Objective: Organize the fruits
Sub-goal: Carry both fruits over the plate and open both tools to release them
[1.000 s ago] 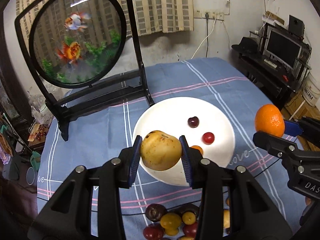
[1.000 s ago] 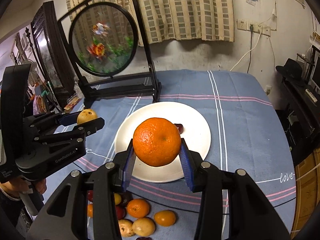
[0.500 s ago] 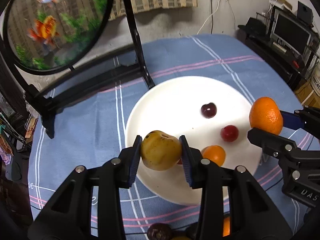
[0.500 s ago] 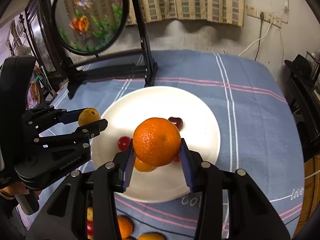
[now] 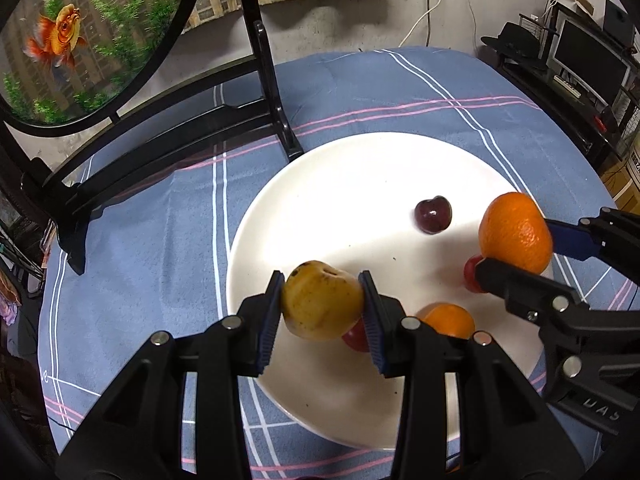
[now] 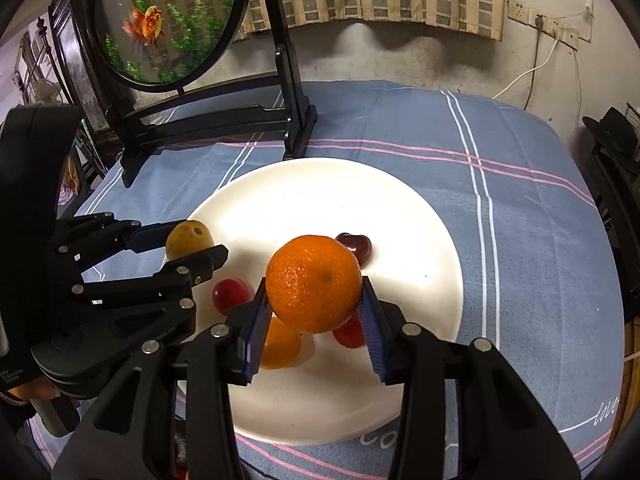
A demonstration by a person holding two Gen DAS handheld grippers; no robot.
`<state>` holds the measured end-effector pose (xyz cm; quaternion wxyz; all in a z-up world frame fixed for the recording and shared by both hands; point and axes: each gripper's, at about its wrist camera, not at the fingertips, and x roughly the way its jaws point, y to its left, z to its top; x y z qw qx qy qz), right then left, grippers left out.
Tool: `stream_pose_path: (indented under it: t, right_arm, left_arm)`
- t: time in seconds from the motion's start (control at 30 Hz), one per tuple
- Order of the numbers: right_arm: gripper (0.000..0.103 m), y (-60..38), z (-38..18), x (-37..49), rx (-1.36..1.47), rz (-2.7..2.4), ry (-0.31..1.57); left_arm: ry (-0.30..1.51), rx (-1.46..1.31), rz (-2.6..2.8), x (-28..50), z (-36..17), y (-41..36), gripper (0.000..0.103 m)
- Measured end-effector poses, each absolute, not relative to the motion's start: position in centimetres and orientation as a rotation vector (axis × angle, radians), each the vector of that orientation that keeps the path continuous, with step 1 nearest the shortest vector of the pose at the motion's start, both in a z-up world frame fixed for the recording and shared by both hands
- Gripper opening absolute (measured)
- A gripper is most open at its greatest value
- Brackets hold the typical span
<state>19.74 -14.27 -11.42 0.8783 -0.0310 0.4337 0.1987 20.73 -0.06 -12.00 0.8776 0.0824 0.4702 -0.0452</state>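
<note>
Both grippers had come down and forward over the round white glazed plate (image 6: 424,216) since the earlier frames, so it filled more of each view while the loose fruit on the cloth slipped out of sight. The left gripper (image 5: 322,312) had its jaws closed to a narrow gap on a blotchy yellow pear-like fruit (image 5: 322,300), held over the plate's near-left part. The right gripper (image 6: 314,312) was clamped likewise on a pebbly-skinned round orange (image 6: 314,282), above the plate's middle.

Already on the plate lay a dark glossy cherry (image 5: 433,214), two red cherry-sized fruits (image 6: 231,294) and a small smooth orange citrus (image 6: 280,344).

The risk, as I judged it, lay in the release: the plate was slick and shallow, every fruit round, so a drop from any height could send one rolling off onto the blue striped tablecloth (image 6: 520,208). The big orange hung directly over the small fruits and might land on them and bruise them or knock them aside. The two grippers were close together and could collide.
</note>
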Motion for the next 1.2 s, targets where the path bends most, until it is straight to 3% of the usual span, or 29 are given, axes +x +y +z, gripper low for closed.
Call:
stream_pose_path:
  t: [1.2]
  right_arm:
    - [0.043,-14.8,-12.8,21.4,-0.085,0.396,0.925]
  left_arm:
    - [0.988,0.151,-0.067,22.8,-12.9,0.5,0.038]
